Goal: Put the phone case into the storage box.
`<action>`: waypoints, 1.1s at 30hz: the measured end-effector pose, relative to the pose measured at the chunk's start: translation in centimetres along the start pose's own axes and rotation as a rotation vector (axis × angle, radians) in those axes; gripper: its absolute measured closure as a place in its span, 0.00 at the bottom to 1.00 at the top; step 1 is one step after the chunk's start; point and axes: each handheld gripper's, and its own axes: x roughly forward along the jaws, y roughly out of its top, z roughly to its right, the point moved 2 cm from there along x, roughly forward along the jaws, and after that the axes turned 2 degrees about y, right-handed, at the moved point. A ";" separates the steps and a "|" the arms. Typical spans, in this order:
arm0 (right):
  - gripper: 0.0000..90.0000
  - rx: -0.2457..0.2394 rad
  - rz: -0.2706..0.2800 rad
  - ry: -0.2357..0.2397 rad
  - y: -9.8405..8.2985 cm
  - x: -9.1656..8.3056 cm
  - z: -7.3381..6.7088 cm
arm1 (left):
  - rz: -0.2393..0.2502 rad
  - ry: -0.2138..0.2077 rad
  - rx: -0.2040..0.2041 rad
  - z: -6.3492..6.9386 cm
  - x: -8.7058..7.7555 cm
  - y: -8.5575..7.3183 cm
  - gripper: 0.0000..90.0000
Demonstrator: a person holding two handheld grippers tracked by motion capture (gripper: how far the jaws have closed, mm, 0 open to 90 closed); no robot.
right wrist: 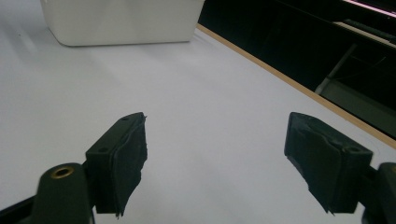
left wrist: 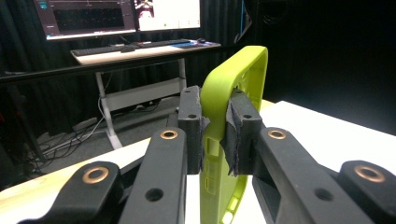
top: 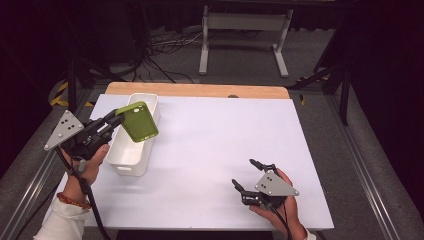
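1. Your forearms come in at the bottom of the high view, and the white-topped table (top: 215, 150) spreads out ahead of them, with a wooden strip along its far edge.
2. Your next largest item is the white bin (top: 134, 135), a long open tub on the left part of the table, its long axis running from near you toward the far edge. In the right gripper view it sits at the top left, well apart from those jaws.
3. Your left gripper (top: 114, 119) is clamped on the green phone case (top: 138, 121): in the left gripper view its two jaws press on one side rail of the case from either side. The case is held in the air above the bin, over its far half, not touching it as far as you can tell. It stands on edge, tilted, its long axis running roughly from the near-right to the far-left in the high view, and its open frame faces sideways across the jaws.
4. Your right gripper (top: 248, 176) rests low at the near right of the table, well away from the bin, jaws spread wide with nothing between them.
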 end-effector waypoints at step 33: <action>0.25 0.011 0.016 0.004 0.1 0.0 0.2 | -0.029 0.062 0.012 -4.7 0.4 -1.5 0.87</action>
